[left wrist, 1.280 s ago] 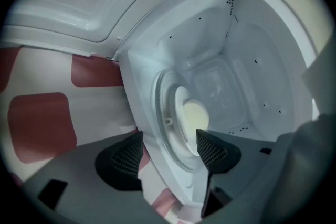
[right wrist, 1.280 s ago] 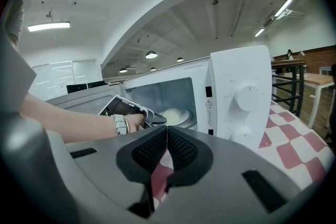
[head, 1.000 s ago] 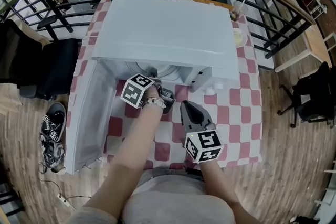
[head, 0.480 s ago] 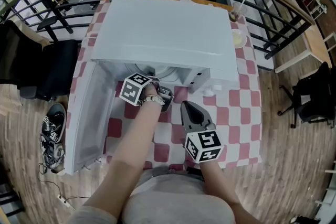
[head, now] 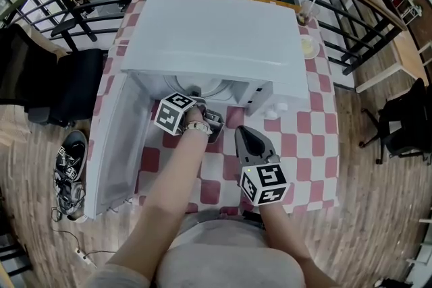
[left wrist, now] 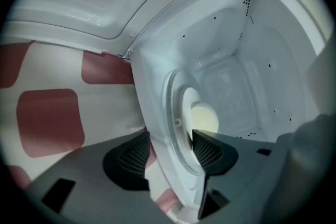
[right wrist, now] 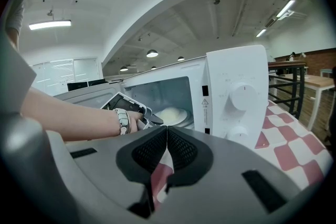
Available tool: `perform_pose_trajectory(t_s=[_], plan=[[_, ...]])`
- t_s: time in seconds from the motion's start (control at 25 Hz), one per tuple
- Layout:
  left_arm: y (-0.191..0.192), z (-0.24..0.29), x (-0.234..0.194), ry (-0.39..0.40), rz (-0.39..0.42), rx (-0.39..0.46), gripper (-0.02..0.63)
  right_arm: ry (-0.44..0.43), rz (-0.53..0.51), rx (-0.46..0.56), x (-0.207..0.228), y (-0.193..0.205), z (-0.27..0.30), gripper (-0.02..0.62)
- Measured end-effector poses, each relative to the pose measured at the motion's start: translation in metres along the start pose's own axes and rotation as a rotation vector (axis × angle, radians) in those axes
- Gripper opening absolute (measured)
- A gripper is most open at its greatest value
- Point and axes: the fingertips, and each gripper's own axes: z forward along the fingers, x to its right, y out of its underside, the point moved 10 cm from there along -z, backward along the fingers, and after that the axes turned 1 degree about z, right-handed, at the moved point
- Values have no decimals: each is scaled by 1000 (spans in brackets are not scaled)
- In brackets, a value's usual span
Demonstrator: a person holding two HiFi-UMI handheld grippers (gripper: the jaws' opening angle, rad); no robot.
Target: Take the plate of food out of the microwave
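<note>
The left tongs (left wrist: 170, 152) are closing, spread around the near rim of the plate of food (left wrist: 203, 118), which sits inside the microwave (head: 209, 37). The right tongs (right wrist: 167, 147) are pressed together and empty above the tabletop (head: 297, 138).

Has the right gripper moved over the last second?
No. The right gripper keeps its place over the checked tablecloth, in front of the microwave, jaws shut.
</note>
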Motion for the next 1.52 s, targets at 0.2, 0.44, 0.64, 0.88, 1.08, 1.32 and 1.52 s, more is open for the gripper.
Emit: perform_pose_trajectory(t_s=[0.2, 0.44, 0.64, 0.88, 1.08, 1.32, 1.52], plan=[[1, -7, 0, 4, 8, 1, 202, -5, -8, 4, -3, 0, -2, 26], [0, -15, 2, 9, 11, -3, 137, -4, -14, 6, -5, -1, -5, 26], [-1, -21, 4, 13, -6, -9, 59, -4, -16, 12, -8, -2, -7, 26], [1, -26, 4, 41, -38, -19, 44, -4, -17, 20, -8, -3, -10, 26], [0, -29, 3, 119, -58, -3, 29, -1, -18, 26, -8, -3, -12, 26], [-1, -29, 0, 259, -84, 25, 14, -3, -20, 26, -9, -3, -13, 26], [2, -27, -8, 325, -108, 30, 12, 1, -19, 23, -10, -1, -15, 26]])
